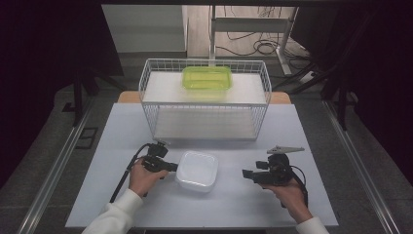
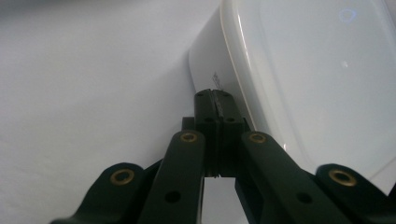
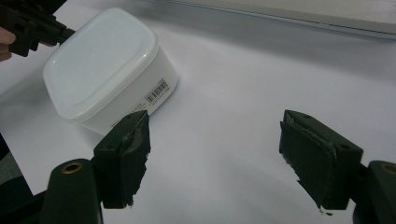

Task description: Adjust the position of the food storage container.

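A white lidded plastic container sits on the table in front of me, between my two grippers. My left gripper is shut, and its tips rest against the container's left side, just under the lid's rim. In the left gripper view the pads meet with nothing visible between them, beside the container. My right gripper hovers a little to the right of the container, pointing at it. Its jaws stand wide apart and empty. The right gripper view has the container ahead and the left gripper at its far edge.
A white wire rack stands behind the container, with a green transparent box on its top shelf. The pale table has bare room at the right and front. Its edges drop to a dark floor.
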{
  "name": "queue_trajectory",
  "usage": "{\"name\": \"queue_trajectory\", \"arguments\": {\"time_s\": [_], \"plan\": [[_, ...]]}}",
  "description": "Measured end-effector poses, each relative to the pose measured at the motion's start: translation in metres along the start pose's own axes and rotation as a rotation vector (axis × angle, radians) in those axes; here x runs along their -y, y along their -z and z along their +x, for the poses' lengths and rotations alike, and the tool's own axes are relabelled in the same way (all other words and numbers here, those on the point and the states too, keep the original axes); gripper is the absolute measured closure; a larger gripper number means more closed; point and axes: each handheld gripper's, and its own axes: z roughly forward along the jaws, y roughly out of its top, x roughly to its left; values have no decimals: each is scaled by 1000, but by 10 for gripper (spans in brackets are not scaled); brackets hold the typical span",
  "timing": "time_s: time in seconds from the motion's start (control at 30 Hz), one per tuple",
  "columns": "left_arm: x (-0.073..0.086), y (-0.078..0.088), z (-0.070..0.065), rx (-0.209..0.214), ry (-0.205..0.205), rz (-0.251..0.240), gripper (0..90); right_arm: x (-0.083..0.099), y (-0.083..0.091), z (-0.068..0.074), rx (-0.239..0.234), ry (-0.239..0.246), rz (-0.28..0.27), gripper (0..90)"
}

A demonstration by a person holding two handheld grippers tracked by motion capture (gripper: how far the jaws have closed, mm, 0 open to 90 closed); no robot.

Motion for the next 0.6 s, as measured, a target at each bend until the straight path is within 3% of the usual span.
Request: {"name": "queue_trajectory", "arguments": {"time_s": [0.6], "plan": [[7, 0, -4, 40, 1, 9, 897, 0, -1, 0, 2, -6, 4, 245]]}}
